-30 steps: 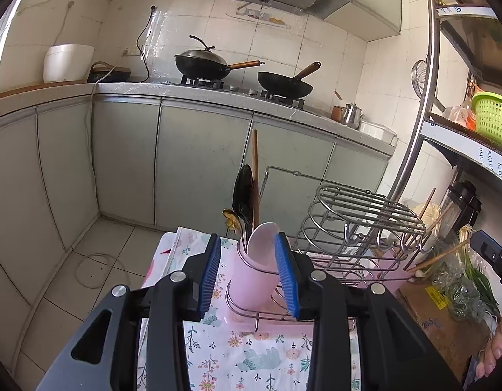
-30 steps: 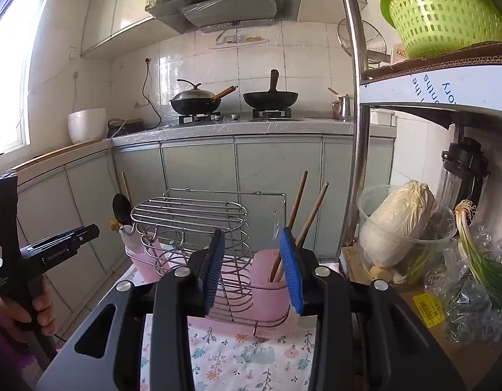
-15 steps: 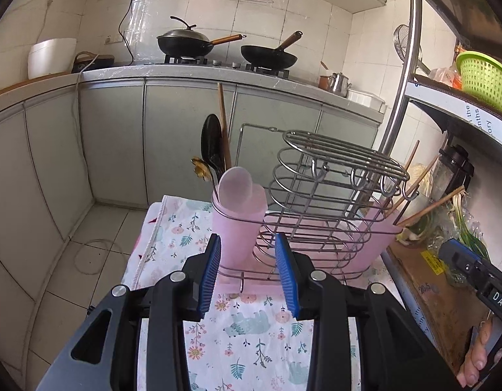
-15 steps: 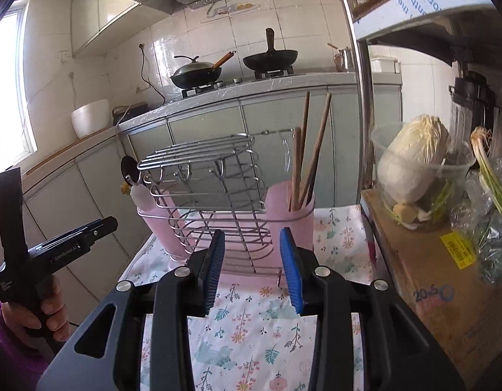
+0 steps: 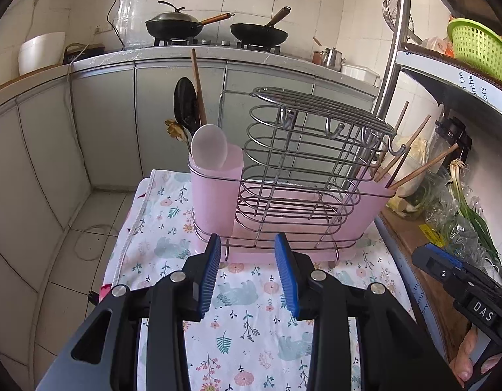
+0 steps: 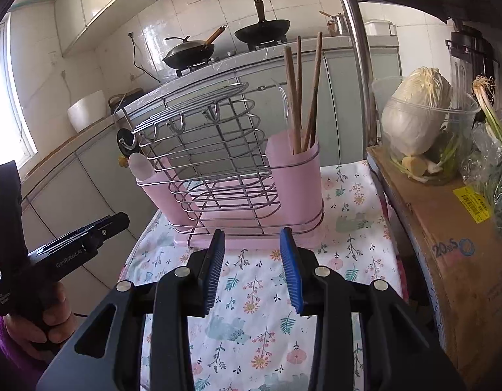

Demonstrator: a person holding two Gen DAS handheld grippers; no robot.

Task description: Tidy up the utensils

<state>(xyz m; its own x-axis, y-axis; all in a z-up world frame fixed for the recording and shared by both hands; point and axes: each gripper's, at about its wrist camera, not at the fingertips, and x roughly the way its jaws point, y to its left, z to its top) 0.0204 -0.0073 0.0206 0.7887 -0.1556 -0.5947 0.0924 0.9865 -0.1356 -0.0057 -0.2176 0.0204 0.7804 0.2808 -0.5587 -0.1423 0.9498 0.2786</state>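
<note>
Two pink cups in wire rack (image 5: 303,176) on floral cloth (image 5: 251,325): chopsticks (image 6: 303,97) upright one end, spoons (image 5: 208,145) other, sorted. Left gripper (image 5: 249,277), right gripper (image 6: 252,270): part-open, empty, short of rack.

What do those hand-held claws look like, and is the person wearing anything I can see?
Each claw, left and right, is black plastic with two fingers faced by ribbed blue pads and silver screws at the joints. White lettering marks the left tool's side. A purple sleeve covers the wrist of the hand holding it.
</note>
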